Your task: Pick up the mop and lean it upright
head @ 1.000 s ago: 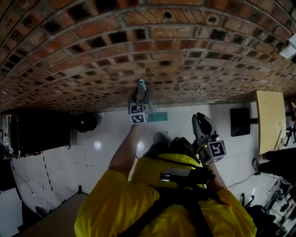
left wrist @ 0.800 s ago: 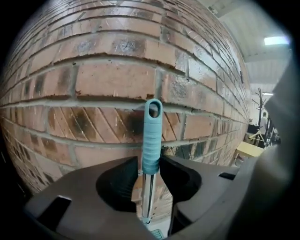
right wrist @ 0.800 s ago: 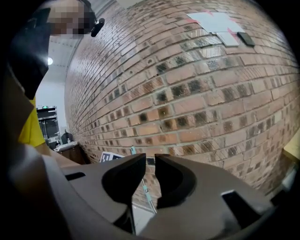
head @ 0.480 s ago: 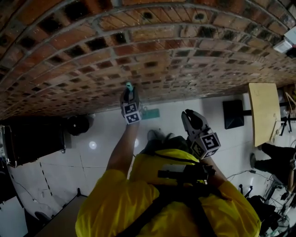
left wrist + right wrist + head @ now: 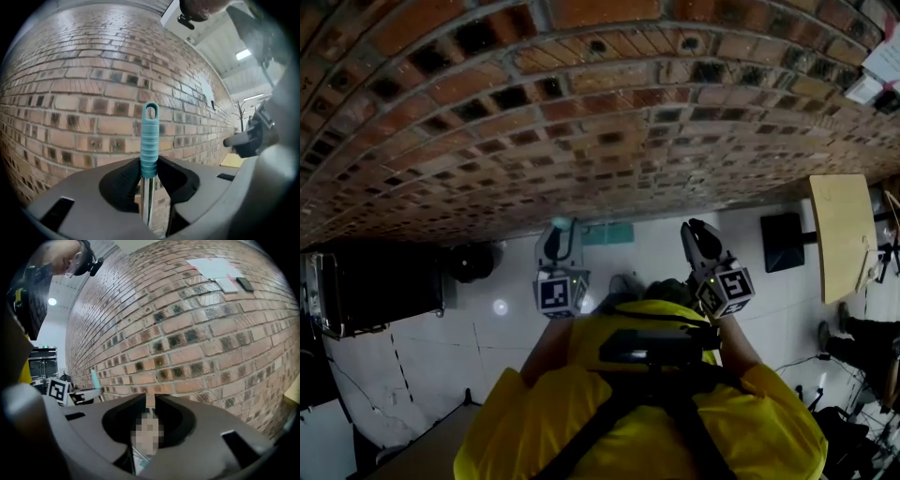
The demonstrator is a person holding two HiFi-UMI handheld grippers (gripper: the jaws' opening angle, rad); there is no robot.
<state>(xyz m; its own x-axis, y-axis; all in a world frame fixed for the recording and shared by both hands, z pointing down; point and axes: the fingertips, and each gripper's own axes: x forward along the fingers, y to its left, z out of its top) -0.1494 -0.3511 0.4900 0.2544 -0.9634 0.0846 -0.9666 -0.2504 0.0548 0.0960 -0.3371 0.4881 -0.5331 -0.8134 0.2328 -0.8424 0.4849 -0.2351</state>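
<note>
The mop has a teal ribbed grip [image 5: 149, 140] on a chrome pole [image 5: 146, 197], standing upright in front of the brick wall. My left gripper [image 5: 149, 174] is shut on the pole just below the grip. In the head view the left gripper [image 5: 560, 236] holds the teal grip top [image 5: 562, 225], and the teal mop head [image 5: 609, 233] lies on the white floor by the wall's foot. My right gripper [image 5: 698, 236] hangs to the right, apart from the mop, jaws together with nothing in them. In the right gripper view [image 5: 150, 401] the teal grip [image 5: 95, 379] shows at the left.
The brick wall [image 5: 600, 122] fills the upper view. A black cabinet [image 5: 375, 281] and a round black object [image 5: 473, 262] stand at the left. A wooden table [image 5: 844, 234] and a black square stand [image 5: 783, 244] are at the right. Papers [image 5: 215, 268] hang on the wall.
The left gripper has closed on the mop pole and drawn back toward the person with it. The right gripper has shifted only slightly.
</note>
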